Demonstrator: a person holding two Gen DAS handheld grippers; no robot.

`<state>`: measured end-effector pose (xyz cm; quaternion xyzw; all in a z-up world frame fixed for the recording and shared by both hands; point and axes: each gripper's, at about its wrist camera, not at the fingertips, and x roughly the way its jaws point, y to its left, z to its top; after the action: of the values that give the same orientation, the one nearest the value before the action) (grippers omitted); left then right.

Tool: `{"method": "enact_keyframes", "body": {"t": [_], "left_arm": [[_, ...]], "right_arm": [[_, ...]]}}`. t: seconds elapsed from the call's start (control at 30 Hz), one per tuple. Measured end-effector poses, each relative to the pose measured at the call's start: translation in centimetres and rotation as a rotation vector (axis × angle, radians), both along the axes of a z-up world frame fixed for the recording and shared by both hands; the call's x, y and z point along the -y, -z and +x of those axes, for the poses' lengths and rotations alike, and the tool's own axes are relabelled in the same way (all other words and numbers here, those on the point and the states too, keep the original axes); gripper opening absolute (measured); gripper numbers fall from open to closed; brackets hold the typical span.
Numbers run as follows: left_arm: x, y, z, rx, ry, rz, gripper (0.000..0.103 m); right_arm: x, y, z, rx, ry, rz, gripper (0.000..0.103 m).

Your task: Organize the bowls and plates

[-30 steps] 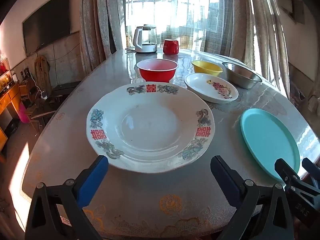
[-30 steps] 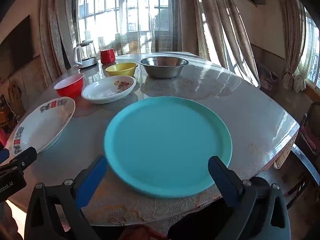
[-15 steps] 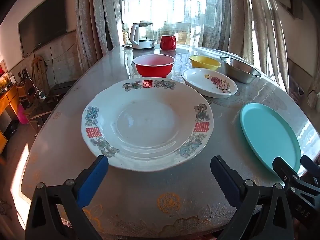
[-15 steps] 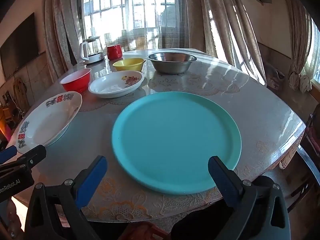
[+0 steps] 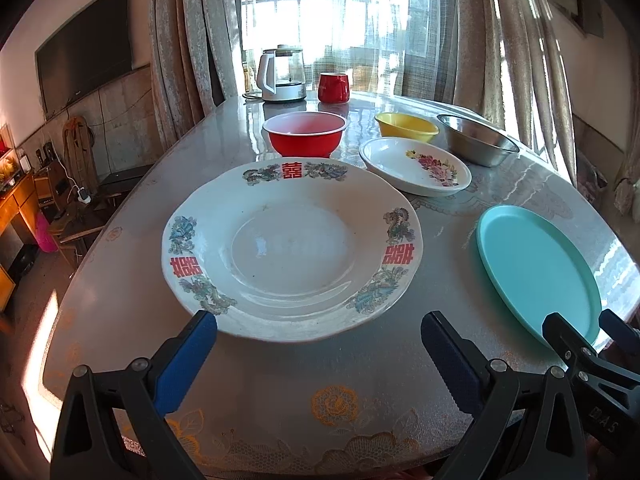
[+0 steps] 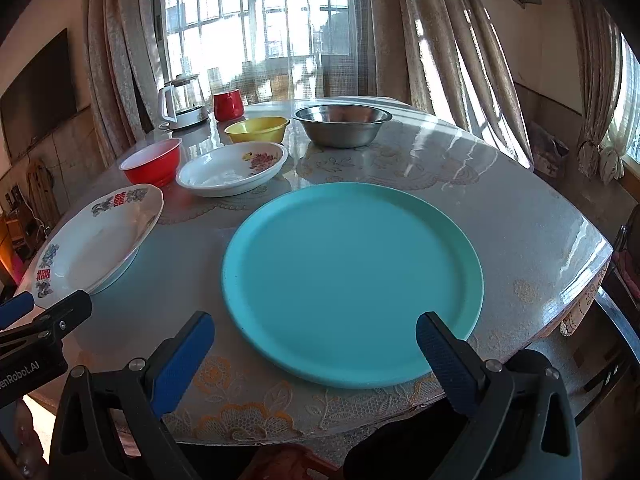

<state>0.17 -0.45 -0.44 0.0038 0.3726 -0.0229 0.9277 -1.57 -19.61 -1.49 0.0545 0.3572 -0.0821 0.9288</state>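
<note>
Holding both grippers low at the near edge of the round table (image 5: 132, 216), you have a plate straight ahead of each. Your left gripper (image 5: 320, 342) has its jaws spread wide and empty, and the large white plate (image 5: 292, 248) lies just beyond them, its near rim sitting between the two blue fingertips (image 5: 196, 334). Your right gripper (image 6: 314, 340) is equally wide and empty, with the teal plate (image 6: 352, 280) directly in front, its near rim close to the table edge. Each hand is nearer its own plate; both plates are round, so no long axis matters.

The white plate is deep-welled, with red characters and floral patches around the rim. The teal plate is flat, plain and matte. Farther away sit a red bowl (image 5: 304, 134), a small flowered plate (image 5: 414, 166), a yellow bowl (image 5: 406, 126) and a steel bowl (image 5: 476, 140). Whether either gripper touches its rim is hard to judge through the fisheye.
</note>
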Motion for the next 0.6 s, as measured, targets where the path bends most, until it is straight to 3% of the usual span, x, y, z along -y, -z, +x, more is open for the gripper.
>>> {"method": "enact_keyframes", "body": {"t": [0.6], "left_arm": [[0.79, -0.30, -0.76, 0.031, 0.021, 0.033, 0.103]], "right_arm": [[0.34, 0.09, -0.19, 0.007, 0.015, 0.002, 0.103]]}}
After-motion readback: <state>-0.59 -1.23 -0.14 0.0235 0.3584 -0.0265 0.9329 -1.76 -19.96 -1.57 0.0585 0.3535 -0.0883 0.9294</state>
